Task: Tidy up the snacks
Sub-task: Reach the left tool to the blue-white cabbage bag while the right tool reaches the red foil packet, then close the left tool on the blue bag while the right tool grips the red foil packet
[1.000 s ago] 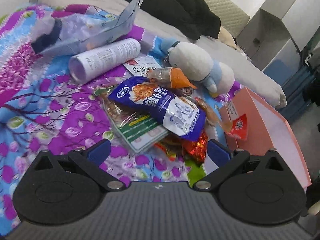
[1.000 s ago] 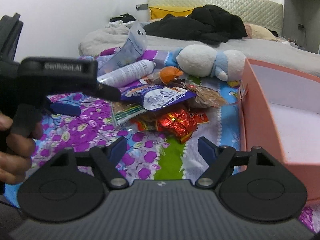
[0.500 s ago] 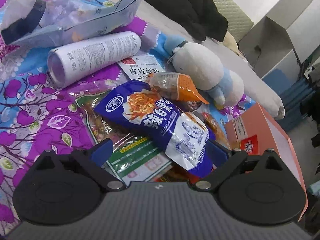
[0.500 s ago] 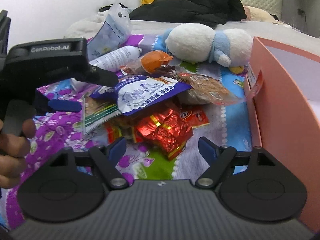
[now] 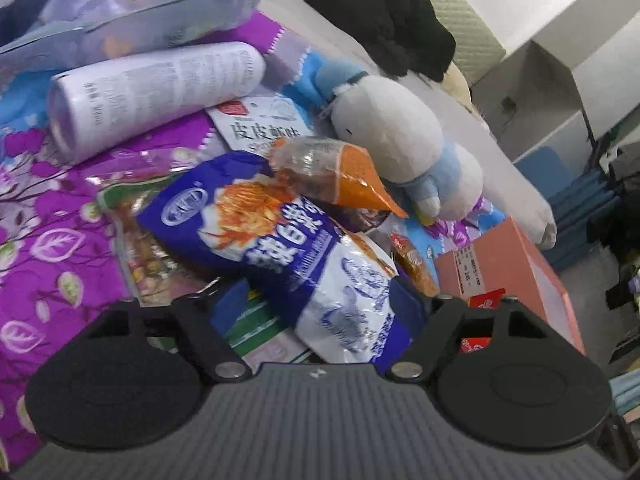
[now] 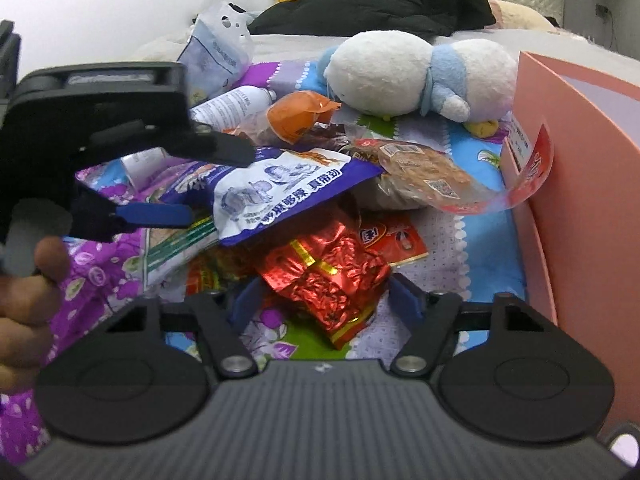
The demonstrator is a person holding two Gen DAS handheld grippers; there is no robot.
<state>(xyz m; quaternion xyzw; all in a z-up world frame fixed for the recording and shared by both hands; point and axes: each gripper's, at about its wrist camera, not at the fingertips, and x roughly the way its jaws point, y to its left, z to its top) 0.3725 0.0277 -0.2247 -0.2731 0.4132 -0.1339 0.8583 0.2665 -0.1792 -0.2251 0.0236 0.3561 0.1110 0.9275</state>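
Note:
A heap of snacks lies on a floral bedspread (image 5: 52, 216). On top is a blue and white snack bag (image 5: 280, 240). Its near end sits between the fingers of my left gripper (image 5: 318, 308), whose jaws are closing; the left pad still stands a little off the bag. The right wrist view shows that left gripper (image 6: 222, 184) from the side, held by a hand (image 6: 24, 300), with the bag (image 6: 280, 192) at its fingertips. My right gripper (image 6: 326, 302) straddles a crumpled red foil packet (image 6: 324, 276) and is closing, its pads near the packet's sides.
A pink box (image 6: 580, 200) stands open at the right, with a red-edged clear packet (image 6: 440, 176) against it. Behind the heap lie a plush toy (image 5: 392, 128), a white spray can (image 5: 160, 88), an orange packet (image 5: 344, 172) and a pale pouch (image 5: 140, 8). A green packet (image 6: 176, 244) lies under the blue bag.
Both grippers have come forward and down onto the heap. The left jaws have narrowed around the blue bag's end, the right jaws around the red foil packet.

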